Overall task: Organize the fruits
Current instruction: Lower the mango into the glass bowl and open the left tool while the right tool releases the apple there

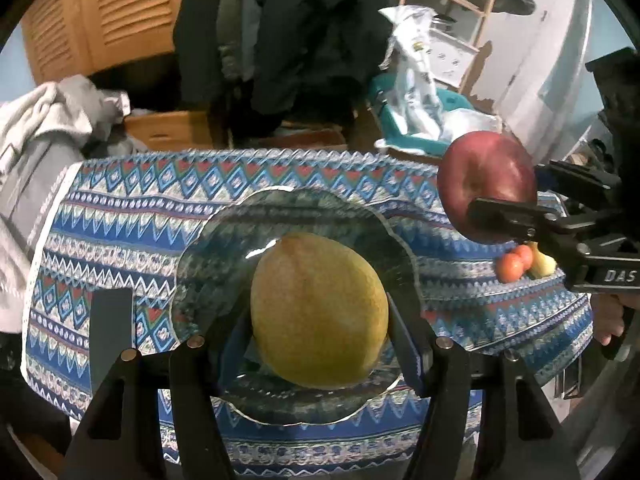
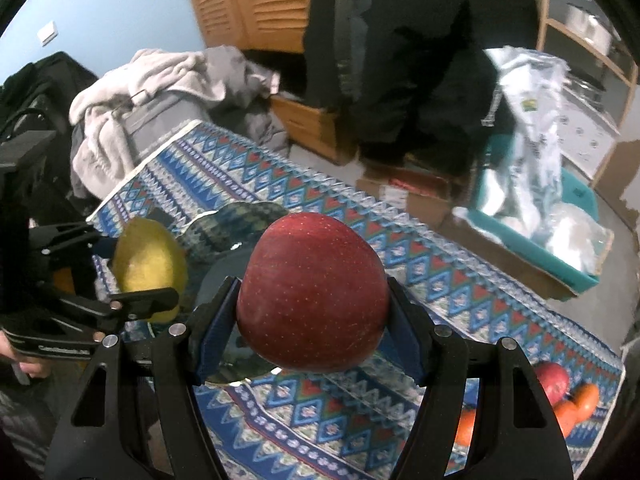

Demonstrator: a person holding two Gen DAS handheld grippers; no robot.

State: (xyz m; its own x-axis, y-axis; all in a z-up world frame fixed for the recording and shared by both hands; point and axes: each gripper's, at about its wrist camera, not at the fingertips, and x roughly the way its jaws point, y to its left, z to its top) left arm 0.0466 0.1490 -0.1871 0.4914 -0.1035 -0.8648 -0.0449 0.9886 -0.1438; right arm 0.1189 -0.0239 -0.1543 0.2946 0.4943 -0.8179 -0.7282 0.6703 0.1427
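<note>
Pear (image 1: 320,312) sits clamped in the left tool (image 1: 320,340), hanging over a glass plate (image 1: 208,248) on the patterned bench (image 1: 120,216). Only the left wrist view shows the plate's whole scalloped rim under the fruit. The right tool (image 2: 312,312) grips a red apple (image 2: 312,292) just beside the pear. Only the right wrist view shows a second red apple (image 2: 554,380) with the oranges (image 2: 586,400) at the bench's near corner.

A cluttered home room: louvered wooden doors (image 2: 256,4), heaped laundry (image 2: 160,80), patterned tablecloth (image 1: 140,216).
</note>
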